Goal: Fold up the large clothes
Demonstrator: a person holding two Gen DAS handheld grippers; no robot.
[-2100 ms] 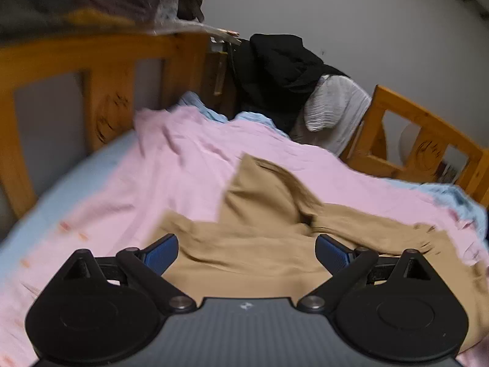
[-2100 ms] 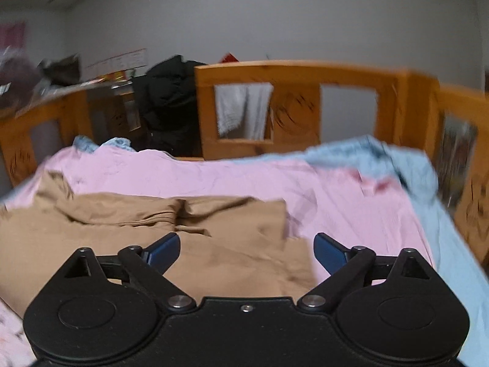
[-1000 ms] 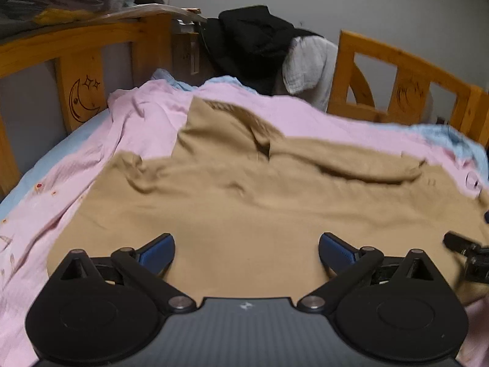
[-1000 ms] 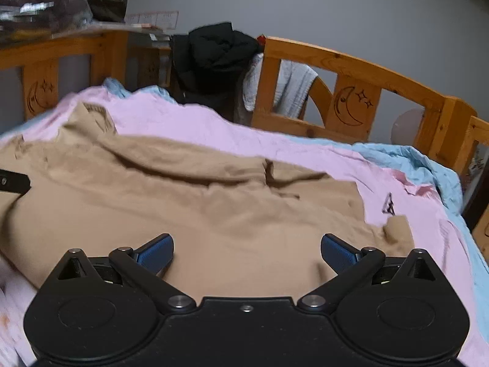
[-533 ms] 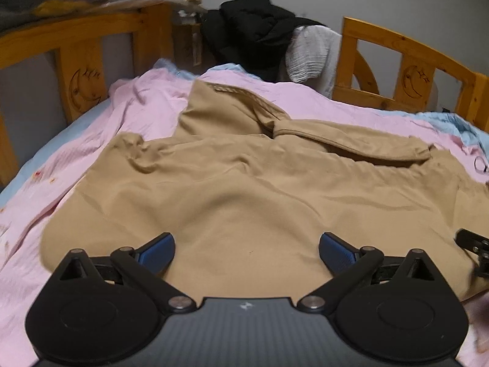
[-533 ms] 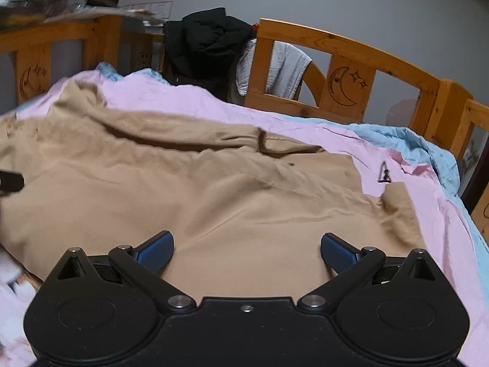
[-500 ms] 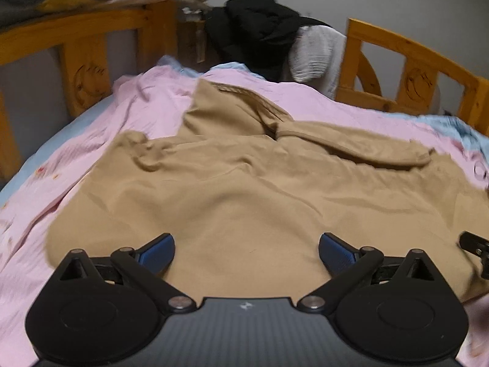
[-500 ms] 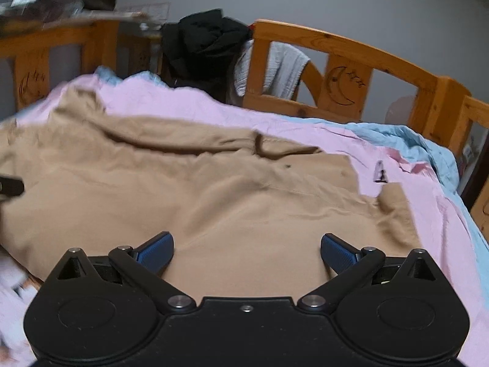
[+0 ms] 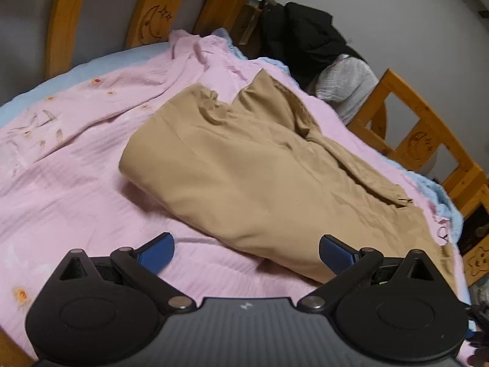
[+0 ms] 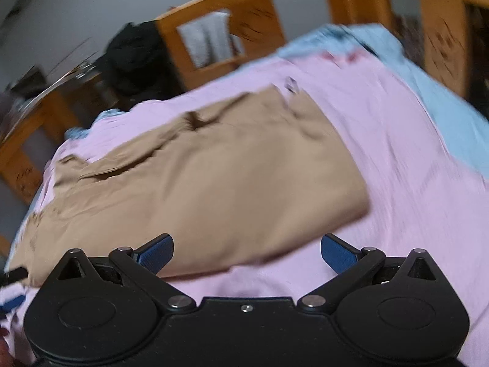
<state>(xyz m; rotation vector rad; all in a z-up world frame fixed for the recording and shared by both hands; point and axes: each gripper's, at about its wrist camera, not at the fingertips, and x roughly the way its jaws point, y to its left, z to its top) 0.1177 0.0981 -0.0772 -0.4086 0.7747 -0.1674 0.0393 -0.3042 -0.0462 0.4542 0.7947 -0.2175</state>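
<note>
A large tan garment (image 9: pixel 259 177) lies spread on the pink sheet (image 9: pixel 76 159), with a folded-over strip and collar along its far side. My left gripper (image 9: pixel 246 252) is open just in front of its near rounded edge, nothing between the blue pads. In the right wrist view, which is blurred by motion, the same tan garment (image 10: pixel 198 180) fills the middle. My right gripper (image 10: pixel 247 252) is open over the garment's near edge, holding nothing.
A wooden bed rail (image 9: pixel 428 134) with moon carvings runs round the bed. Black and white clothes (image 9: pixel 308 39) hang over the far rail. Light blue bedding (image 10: pixel 428 85) lies at the right. The left gripper's tip (image 10: pixel 13 273) shows at the left edge.
Both grippers have pulled back and tilted outward; the garment's near edge now lies ahead of the pads with pink sheet beneath. The garment lies flat and spread out, no longer bunched as two seconds ago.
</note>
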